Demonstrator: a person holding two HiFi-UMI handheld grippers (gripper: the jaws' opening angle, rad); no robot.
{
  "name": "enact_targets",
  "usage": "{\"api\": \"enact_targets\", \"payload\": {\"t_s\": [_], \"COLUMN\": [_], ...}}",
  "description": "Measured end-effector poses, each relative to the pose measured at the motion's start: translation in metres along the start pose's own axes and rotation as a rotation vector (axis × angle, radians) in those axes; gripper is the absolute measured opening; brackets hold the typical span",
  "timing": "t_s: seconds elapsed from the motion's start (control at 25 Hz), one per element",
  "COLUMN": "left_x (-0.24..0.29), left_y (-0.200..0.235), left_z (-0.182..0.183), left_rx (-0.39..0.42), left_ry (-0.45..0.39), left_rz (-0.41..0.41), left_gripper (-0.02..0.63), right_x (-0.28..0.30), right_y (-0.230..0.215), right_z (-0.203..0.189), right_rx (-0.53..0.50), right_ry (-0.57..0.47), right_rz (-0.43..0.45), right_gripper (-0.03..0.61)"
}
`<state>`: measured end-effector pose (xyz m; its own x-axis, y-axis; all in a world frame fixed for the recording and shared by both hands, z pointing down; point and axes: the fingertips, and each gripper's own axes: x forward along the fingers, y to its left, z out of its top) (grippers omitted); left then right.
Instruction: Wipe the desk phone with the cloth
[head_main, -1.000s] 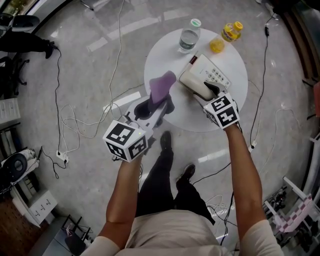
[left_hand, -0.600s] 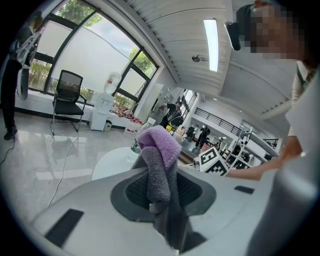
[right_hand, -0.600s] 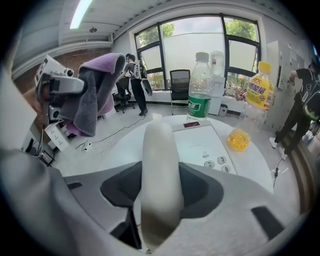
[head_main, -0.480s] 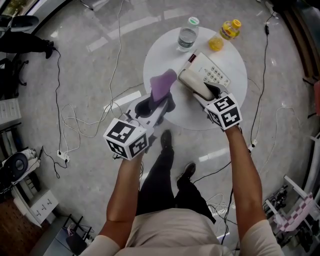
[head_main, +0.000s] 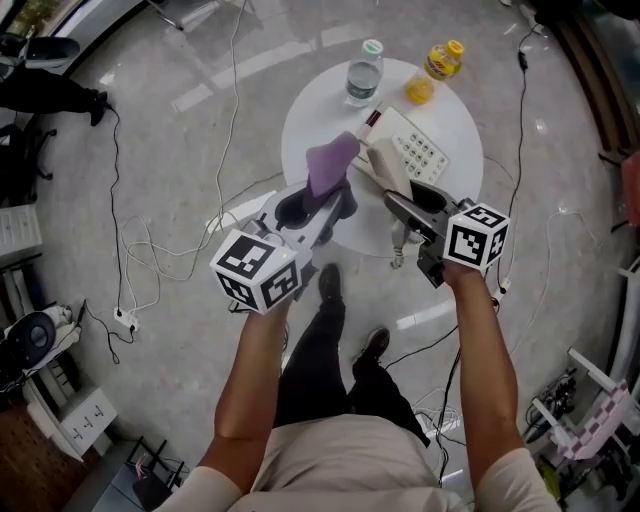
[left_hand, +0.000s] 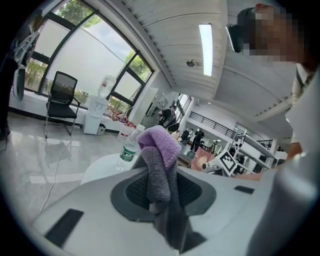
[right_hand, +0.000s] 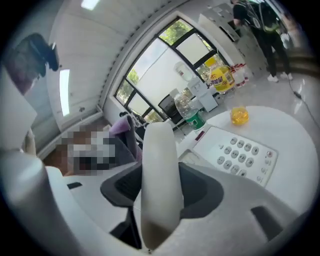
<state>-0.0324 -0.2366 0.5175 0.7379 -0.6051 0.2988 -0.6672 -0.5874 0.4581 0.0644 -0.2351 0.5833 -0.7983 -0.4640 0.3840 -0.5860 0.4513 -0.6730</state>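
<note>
The white desk phone (head_main: 418, 150) lies on the round white table (head_main: 320, 120), keypad up. Its handset (head_main: 387, 165) is off the cradle, standing tilted over the table's near side, with my right gripper (head_main: 407, 205) shut on it. In the right gripper view the handset (right_hand: 159, 165) stands upright between the jaws, with the phone (right_hand: 240, 152) behind it. A coiled cord (head_main: 398, 245) hangs below. My left gripper (head_main: 315, 205) is shut on a purple cloth (head_main: 328, 165) that sticks up left of the handset; in the left gripper view the cloth (left_hand: 160, 150) is pinched between the pads.
A water bottle (head_main: 364, 72) stands at the table's far edge. A yellow bottle (head_main: 441, 62) and a small yellow object (head_main: 419, 91) sit beside it. Cables (head_main: 150, 250) trail over the floor around the table. The person's legs and shoes (head_main: 330, 285) are at the near side.
My right gripper has drawn back toward the person and lifted the handset off the phone. The left gripper holds the cloth in much the same place.
</note>
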Motion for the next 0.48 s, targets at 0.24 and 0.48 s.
{"api": "enact_targets", "payload": {"t_s": [0.24,0.48], "left_x": [0.005,0.015], "left_y": [-0.024,-0.052], "left_z": [0.010,0.021], "left_rx": [0.001,0.001], "left_ry": [-0.038,-0.065], "left_rz": [-0.044,-0.112], "left_gripper": [0.091,0.091], "right_x": [-0.028,-0.042], "right_y": [0.049,0.090], "right_z": [0.009,0.000], "right_rx": [0.267,0.433], "right_ry": [-0.161,-0.226], "right_rz": [0.222,0.394], "right_gripper": [0.209,0.209]}}
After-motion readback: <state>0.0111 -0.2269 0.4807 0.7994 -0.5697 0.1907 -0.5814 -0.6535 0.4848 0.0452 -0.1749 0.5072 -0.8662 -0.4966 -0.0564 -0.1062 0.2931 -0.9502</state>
